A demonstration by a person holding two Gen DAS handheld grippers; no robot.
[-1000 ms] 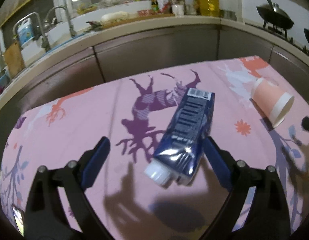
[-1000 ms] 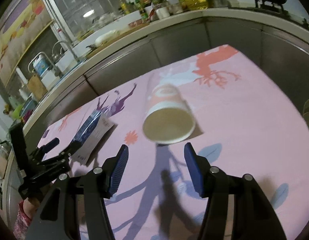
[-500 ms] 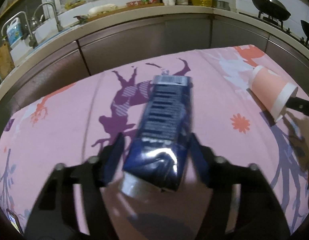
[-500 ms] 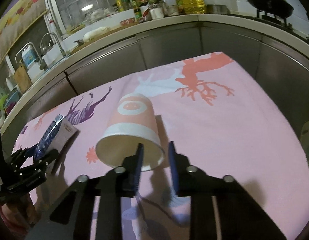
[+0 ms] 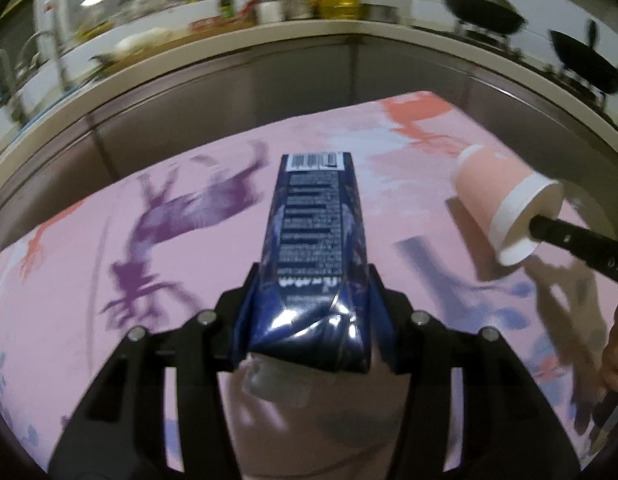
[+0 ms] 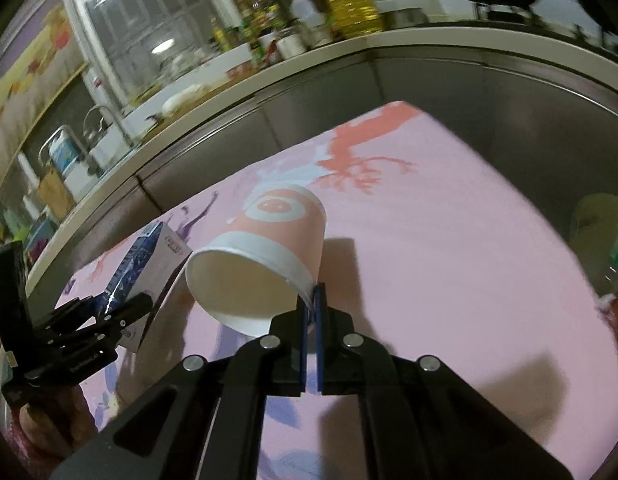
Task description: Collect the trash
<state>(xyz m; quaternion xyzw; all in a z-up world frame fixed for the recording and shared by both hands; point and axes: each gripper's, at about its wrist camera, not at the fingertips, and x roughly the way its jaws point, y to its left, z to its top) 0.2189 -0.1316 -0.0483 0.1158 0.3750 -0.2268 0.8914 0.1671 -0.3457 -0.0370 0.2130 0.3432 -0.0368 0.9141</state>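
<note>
A second ago both tongs stood spread over trash lying on the bench, which wears a pink printed cloth; now each has a piece in its grip. The left tongs have just been closing, and their blue pads now press on either side of the dark blue carton near its crumpled spout end, barcode end pointing away; in the right view the carton looks tilted up off the cloth, so it seems lifted rather than resting. The right tongs were wide around the mouth of the pink cup and now are all but pressed together, pinching the cup's white rim wall between the pads, one pad inside and one outside, with the cup hanging sideways from that pinch, mouth toward the camera. In the left view the cup also sits clear above its shadow. I judge the picking-up of both pieces done; what remains is carrying them to a bin, which none of the views shows. The thin rim pinch looks the weaker hold and could slip or crease in a quick swing
</note>
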